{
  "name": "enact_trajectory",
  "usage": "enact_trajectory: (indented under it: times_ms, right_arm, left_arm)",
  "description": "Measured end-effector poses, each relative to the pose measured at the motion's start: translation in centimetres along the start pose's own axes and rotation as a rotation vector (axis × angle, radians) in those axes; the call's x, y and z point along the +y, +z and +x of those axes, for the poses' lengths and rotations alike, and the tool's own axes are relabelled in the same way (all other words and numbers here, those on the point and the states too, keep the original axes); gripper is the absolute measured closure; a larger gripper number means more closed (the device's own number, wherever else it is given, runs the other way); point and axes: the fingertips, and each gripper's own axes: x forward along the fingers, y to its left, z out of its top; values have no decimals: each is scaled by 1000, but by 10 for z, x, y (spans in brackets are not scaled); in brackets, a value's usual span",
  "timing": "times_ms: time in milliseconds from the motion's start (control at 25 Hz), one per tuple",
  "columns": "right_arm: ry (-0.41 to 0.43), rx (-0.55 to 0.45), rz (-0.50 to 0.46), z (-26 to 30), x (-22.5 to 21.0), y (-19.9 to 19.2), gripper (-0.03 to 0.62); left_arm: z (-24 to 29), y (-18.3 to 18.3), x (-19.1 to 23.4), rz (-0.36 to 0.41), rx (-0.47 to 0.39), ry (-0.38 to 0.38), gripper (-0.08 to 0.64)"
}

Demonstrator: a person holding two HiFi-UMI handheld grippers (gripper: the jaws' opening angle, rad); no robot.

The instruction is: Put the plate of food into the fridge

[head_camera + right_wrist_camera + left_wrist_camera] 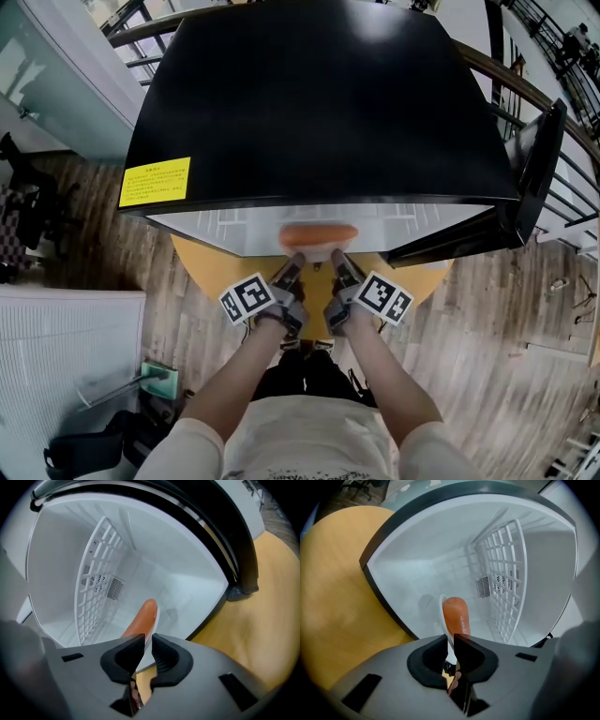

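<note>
The left gripper clamps a white plate bearing what looks like a sausage, inside the fridge beside a wire rack.

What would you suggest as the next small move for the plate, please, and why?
I'd probably ease the plate further in and down onto the fridge floor: left gripper and right gripper clamp its near rim, and it hangs just inside, under the wire shelf.
</note>
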Motion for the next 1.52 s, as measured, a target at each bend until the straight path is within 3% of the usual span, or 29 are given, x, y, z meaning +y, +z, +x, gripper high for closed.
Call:
enact_trajectory:
  times_ms: [1520]
  right_arm:
    - [-69, 48, -24, 53, -22, 15, 526]
  left_arm:
    - [42, 28, 29, -33, -18, 70, 506]
